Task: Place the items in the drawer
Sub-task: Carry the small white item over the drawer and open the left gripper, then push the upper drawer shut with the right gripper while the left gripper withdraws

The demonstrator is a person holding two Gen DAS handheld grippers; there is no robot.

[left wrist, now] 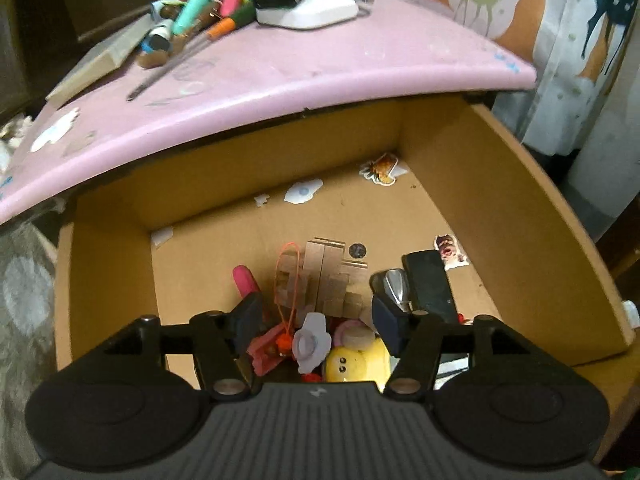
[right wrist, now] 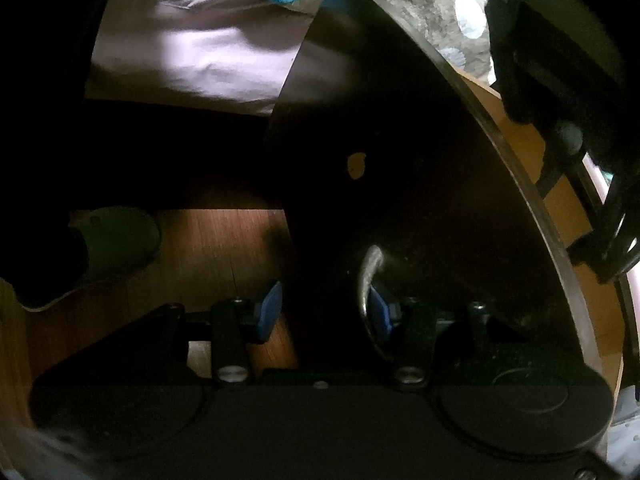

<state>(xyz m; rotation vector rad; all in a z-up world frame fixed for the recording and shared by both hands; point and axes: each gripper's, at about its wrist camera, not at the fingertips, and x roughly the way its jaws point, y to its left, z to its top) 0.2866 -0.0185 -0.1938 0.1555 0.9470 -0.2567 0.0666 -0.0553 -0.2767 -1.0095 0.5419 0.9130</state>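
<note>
- The left gripper (left wrist: 316,316) hangs over the open drawer (left wrist: 500,216), pointing steeply down into it. Its jaws stand apart and nothing is pinched between them.
- Below those jaws, near the drawer's front edge, lies a heap of small items: a pink stick (left wrist: 246,280) at the left, then a red piece (left wrist: 266,350) with an orange cord (left wrist: 286,276).
- Next along, a wooden block puzzle (left wrist: 328,276) sits in the middle of the heap.
- In front of it lie a grey flower-shaped piece (left wrist: 310,340) and a yellow toy (left wrist: 356,360) with two black dots.
- To the right of the heap are a shiny metal piece (left wrist: 396,284) and a black slab (left wrist: 430,280), close to the right jaw.
- A coin (left wrist: 357,250) lies just behind the puzzle.
- Stickers (left wrist: 380,168) dot the drawer floor towards the back corners and the right wall.
- Above the drawer, the pink surface (left wrist: 320,72) carries a clutter at its far edge: a teal pen (left wrist: 200,0), an orange-handled tool (left wrist: 218,28), a white box (left wrist: 308,10).
- The right gripper (right wrist: 320,312) is outside the drawer at its dark front panel (right wrist: 400,200).
- Its jaws are partly open with the metal handle (right wrist: 366,280) lying against the right jaw; in the dim view I cannot tell whether they grip it.
- To the left of the panel is wooden floor (right wrist: 224,248).
- At the right edge of that view, the left gripper's body (right wrist: 560,60) shows above the drawer's tan inside.
</note>
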